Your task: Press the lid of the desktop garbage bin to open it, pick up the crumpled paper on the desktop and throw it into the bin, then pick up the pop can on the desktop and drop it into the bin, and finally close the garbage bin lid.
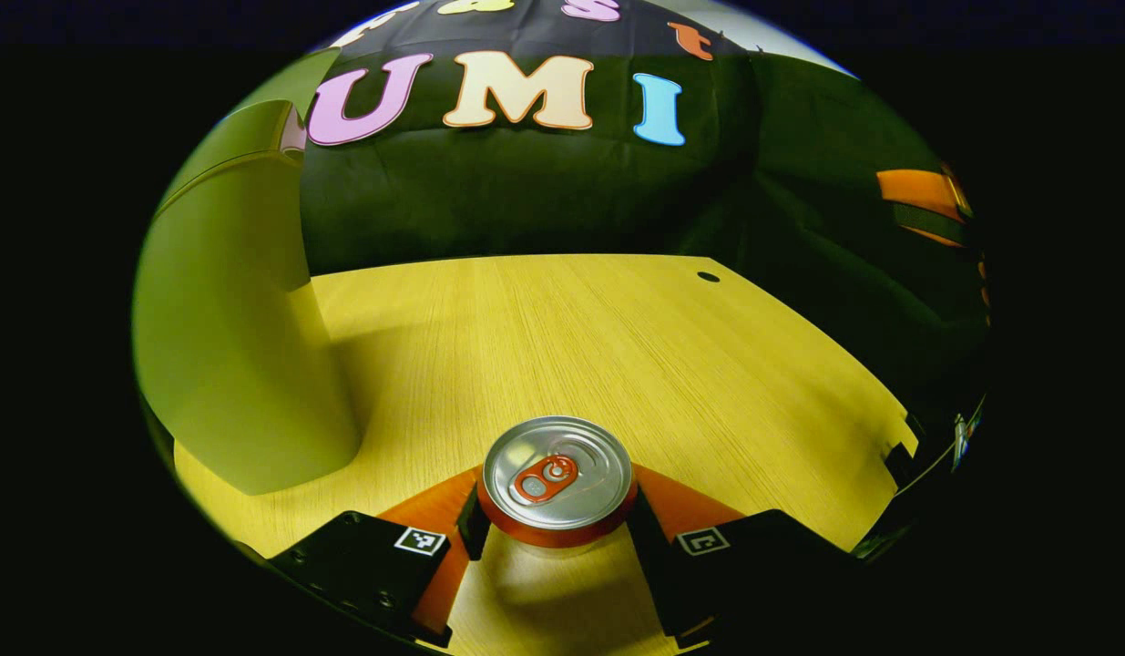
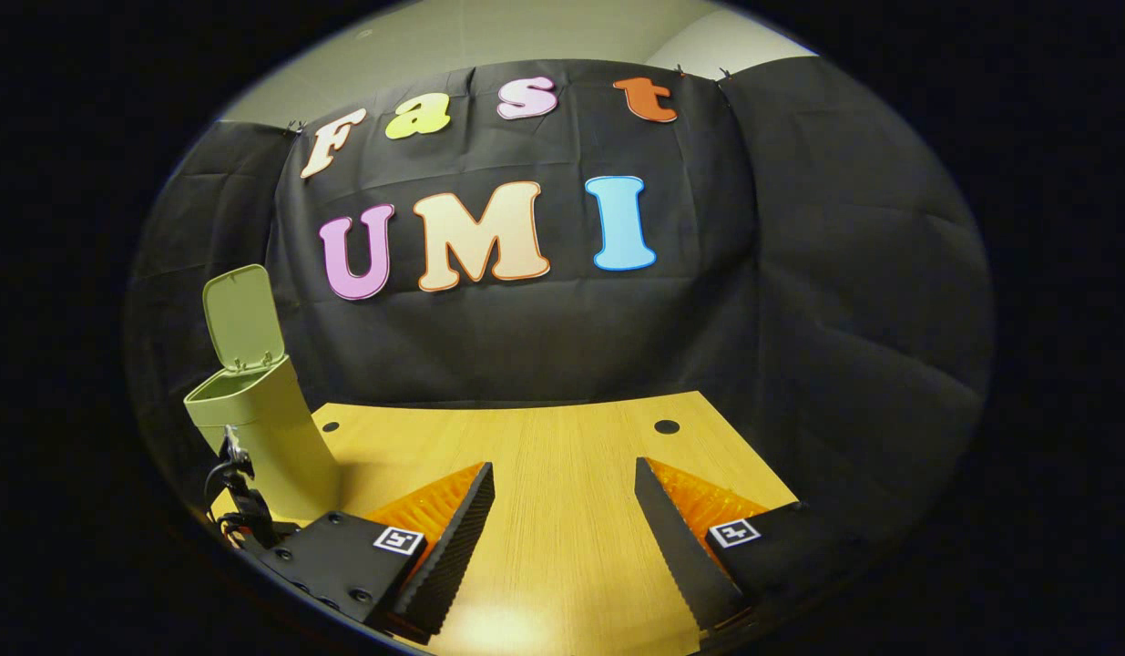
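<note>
The can (image 1: 558, 483) sits gripped in the left claw (image 1: 558, 524), beside the bin (image 2: 252, 428), lid up; the right claw (image 2: 562, 519) gapes over the desk (image 2: 562, 437).

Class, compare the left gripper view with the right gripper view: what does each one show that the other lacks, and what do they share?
Left gripper view alone: the pop can, upright, clamped between the left gripper fingers, close beside the bin's wall.

Right gripper view alone: the bin's lid standing open above its rim, and the right gripper open with nothing between its fingers.

Shared: the garbage bin and the wooden desktop.
</note>
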Available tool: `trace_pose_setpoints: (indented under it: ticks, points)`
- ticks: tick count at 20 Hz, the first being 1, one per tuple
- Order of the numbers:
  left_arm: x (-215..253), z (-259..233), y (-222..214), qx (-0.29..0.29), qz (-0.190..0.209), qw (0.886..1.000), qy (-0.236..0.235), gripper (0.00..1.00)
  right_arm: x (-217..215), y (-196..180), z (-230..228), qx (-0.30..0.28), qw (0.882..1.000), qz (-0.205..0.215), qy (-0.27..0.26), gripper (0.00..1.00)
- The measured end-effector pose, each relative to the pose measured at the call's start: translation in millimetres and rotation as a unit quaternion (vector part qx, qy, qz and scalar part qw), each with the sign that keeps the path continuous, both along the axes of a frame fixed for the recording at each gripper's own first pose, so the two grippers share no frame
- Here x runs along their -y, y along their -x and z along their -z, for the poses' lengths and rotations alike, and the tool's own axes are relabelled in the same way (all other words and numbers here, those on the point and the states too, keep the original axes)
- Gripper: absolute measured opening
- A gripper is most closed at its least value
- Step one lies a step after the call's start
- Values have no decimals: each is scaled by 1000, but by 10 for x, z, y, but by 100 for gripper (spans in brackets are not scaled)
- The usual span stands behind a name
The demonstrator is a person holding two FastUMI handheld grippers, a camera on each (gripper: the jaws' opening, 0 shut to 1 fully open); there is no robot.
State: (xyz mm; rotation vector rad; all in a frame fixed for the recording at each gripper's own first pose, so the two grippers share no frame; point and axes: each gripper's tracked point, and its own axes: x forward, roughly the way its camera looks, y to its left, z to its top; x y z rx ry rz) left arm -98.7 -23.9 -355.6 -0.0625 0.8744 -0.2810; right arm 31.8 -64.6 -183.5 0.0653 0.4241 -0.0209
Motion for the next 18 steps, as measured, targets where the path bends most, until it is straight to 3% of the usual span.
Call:
trace_pose_setpoints:
  ticks: [3,6,10,18]
  points:
    - [14,-358,-227,35,-8,999,5,76,-42,44,77,-4,1000,-6,-4,94]
    - [-55,-853,-646,87,-3,996,3,76,-131,81,178,-11,1000,-17,-11,98]
    - [-83,-1511,-1086,164,-1,986,0,75,-247,52,240,-11,999,-28,-28,98]
    - [-325,-2450,-1750,259,-21,965,-14,75,-234,73,244,-2,999,-28,-39,97]
